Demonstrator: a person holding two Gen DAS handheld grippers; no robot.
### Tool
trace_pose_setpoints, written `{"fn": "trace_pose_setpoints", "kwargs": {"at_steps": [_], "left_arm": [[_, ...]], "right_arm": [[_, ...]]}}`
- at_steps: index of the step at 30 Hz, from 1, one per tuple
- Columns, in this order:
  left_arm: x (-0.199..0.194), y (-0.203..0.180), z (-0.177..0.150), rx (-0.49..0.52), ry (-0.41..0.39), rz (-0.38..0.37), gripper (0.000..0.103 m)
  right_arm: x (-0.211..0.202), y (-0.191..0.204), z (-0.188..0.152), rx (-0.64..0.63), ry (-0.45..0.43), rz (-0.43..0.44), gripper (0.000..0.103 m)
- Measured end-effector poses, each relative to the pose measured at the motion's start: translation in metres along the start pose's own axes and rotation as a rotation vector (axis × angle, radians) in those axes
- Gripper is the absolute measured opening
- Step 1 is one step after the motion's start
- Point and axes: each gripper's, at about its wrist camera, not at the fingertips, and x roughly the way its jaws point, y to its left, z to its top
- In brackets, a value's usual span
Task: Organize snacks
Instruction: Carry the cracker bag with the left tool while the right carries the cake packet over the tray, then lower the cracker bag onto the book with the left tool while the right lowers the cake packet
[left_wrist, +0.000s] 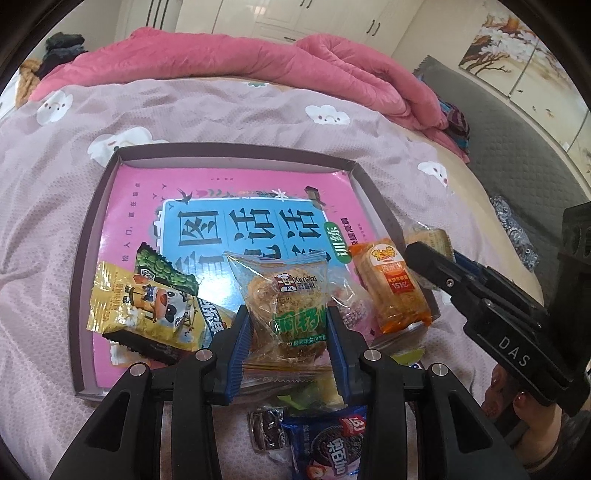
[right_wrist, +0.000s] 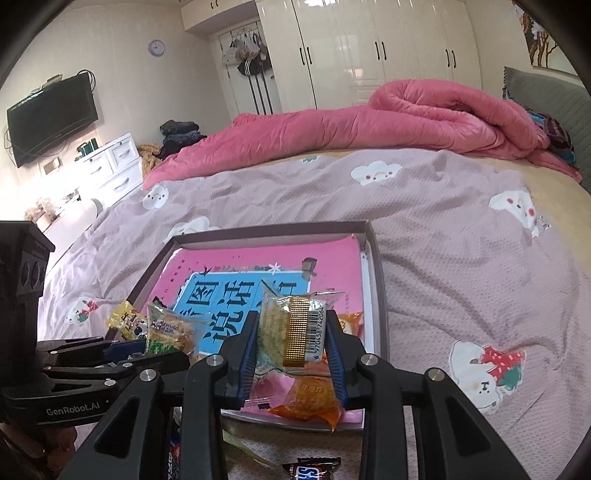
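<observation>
The left gripper (left_wrist: 290, 334) is clenching a clear-wrapped cake packet with green lettering (left_wrist: 286, 295) at lower centre of the left wrist view, its blue pads pressing the packet's two sides over the near edge of the shallow box (left_wrist: 236, 153). The right gripper (right_wrist: 293, 354) is likewise gripping a clear packet with a gold strip and barcode (right_wrist: 295, 328) at lower centre of its own view, held above the box's near right corner.

Both packets are looking light and crinkly, with slick film that is likely to slide under the pads; the cakes inside are probably soft and crumbly, so the hold is best kept across the filled middle, firm without crushing, rather than on the flat sealed ends.

Inside the box a pink book (left_wrist: 229, 221) is covering the floor, and a yellow cartoon packet (left_wrist: 144, 306), a green-patterned packet (left_wrist: 166, 273) and an orange packet (left_wrist: 391, 291) are lying along its near side.

The left wrist view alone is showing a dark blue biscuit packet (left_wrist: 332, 446) and a small dark wrapped sweet (left_wrist: 267, 430) on the bedcover at the bottom of the frame. The right wrist view alone is showing the barcode side of its packet, a brown chocolate bar (right_wrist: 312, 469) at the bottom edge, and the wall television (right_wrist: 51, 118) at upper left
</observation>
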Motion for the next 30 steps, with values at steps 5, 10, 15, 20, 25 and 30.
{"fn": "trace_pose_setpoints", "kwargs": {"at_steps": [5, 10, 15, 20, 25, 30], "left_arm": [[0.003, 0.002, 0.000, -0.003, 0.003, -0.001, 0.040], [0.004, 0.004, 0.000, -0.008, 0.004, -0.008, 0.040], [0.006, 0.007, 0.000, -0.016, 0.007, -0.011, 0.040], [0.006, 0.008, 0.000, -0.012, 0.006, -0.013, 0.040], [0.006, 0.008, 0.000, -0.015, 0.006, -0.013, 0.040], [0.007, 0.007, 0.001, -0.016, 0.006, -0.014, 0.040]], "right_arm": [[0.007, 0.001, -0.001, -0.005, 0.027, 0.010, 0.034], [0.015, 0.004, -0.004, -0.012, 0.054, 0.017, 0.034], [0.020, 0.005, -0.006, -0.013, 0.071, 0.020, 0.034], [0.023, 0.003, -0.009, 0.004, 0.089, 0.031, 0.034], [0.025, 0.003, -0.010, -0.002, 0.095, 0.032, 0.034], [0.028, 0.006, -0.011, -0.012, 0.106, 0.033, 0.034]]}}
